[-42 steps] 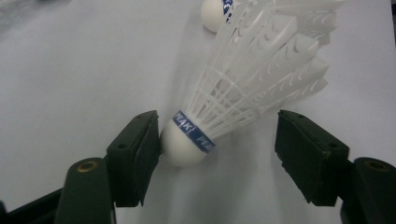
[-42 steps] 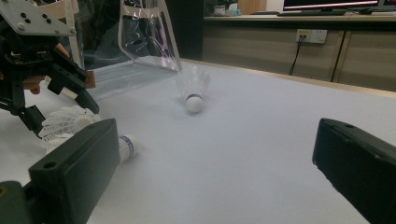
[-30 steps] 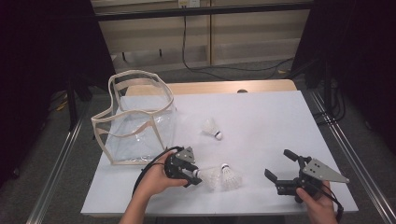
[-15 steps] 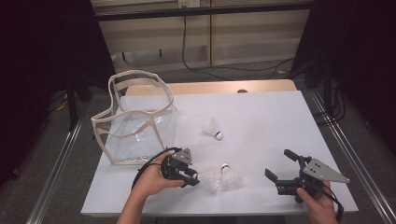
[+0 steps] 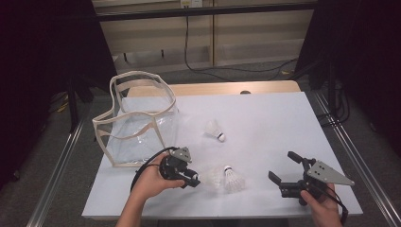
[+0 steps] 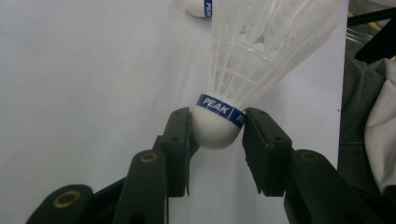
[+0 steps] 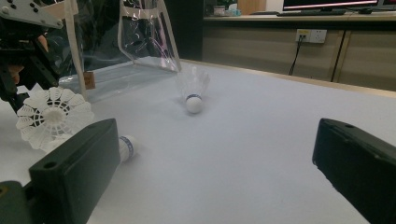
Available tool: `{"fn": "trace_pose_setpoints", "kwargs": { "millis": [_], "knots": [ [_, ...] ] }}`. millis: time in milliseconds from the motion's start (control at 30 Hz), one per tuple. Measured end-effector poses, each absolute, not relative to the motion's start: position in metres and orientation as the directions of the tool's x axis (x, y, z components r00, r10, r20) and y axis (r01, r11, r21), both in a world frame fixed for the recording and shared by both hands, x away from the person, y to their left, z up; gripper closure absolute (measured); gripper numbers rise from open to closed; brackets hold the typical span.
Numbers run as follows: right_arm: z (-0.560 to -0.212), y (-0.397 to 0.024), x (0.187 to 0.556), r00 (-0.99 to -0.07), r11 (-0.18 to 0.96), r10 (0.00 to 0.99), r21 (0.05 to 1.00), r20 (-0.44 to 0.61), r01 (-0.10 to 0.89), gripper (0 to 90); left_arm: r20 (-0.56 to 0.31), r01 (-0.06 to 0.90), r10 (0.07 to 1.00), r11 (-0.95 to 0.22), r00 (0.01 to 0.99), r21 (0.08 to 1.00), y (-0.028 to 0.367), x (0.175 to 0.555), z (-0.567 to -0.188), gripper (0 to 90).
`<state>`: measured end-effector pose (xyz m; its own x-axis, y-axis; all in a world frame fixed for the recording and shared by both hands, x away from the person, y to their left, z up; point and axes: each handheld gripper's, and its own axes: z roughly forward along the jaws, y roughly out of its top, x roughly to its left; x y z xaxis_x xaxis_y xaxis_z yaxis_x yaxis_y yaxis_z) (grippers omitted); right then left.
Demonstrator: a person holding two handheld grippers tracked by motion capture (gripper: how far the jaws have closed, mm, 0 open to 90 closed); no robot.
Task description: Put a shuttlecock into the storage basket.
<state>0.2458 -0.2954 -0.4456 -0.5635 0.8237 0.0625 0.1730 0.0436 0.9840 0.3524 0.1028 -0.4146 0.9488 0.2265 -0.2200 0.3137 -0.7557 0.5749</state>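
We see the left gripper (image 6: 217, 135) clamping a white feathered shuttlecock (image 6: 243, 70) by its round, blue-banded cork; the right gripper (image 5: 289, 169) gapes empty.

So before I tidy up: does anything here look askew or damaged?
Nothing damaged. The clear bag sags, its rim buckled. Two shuttlecocks lie tipped over; the left gripper clamps a third shuttlecock.

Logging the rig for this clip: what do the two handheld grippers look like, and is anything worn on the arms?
Both grippers are black with two blocky black jaws. The left gripper has brass-coloured pivot pins, a small grey plate on top and a black cable looping behind the hand. The right gripper carries a larger grey three-cornered plate, and a black cable trails from it. Both forearms are bare, with no sleeves.
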Motion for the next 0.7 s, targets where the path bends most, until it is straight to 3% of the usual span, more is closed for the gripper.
{"fn": "trace_pose_setpoints", "kwargs": {
  "millis": [700],
  "knots": [
    [-0.445,-0.296,0.245,-0.565,0.040,0.822,0.985,0.064,0.170,0.4,-0.296,0.423,0.306,-0.725,0.905,0.543,0.102,0.355,-0.397,62.7]
  ]
}}
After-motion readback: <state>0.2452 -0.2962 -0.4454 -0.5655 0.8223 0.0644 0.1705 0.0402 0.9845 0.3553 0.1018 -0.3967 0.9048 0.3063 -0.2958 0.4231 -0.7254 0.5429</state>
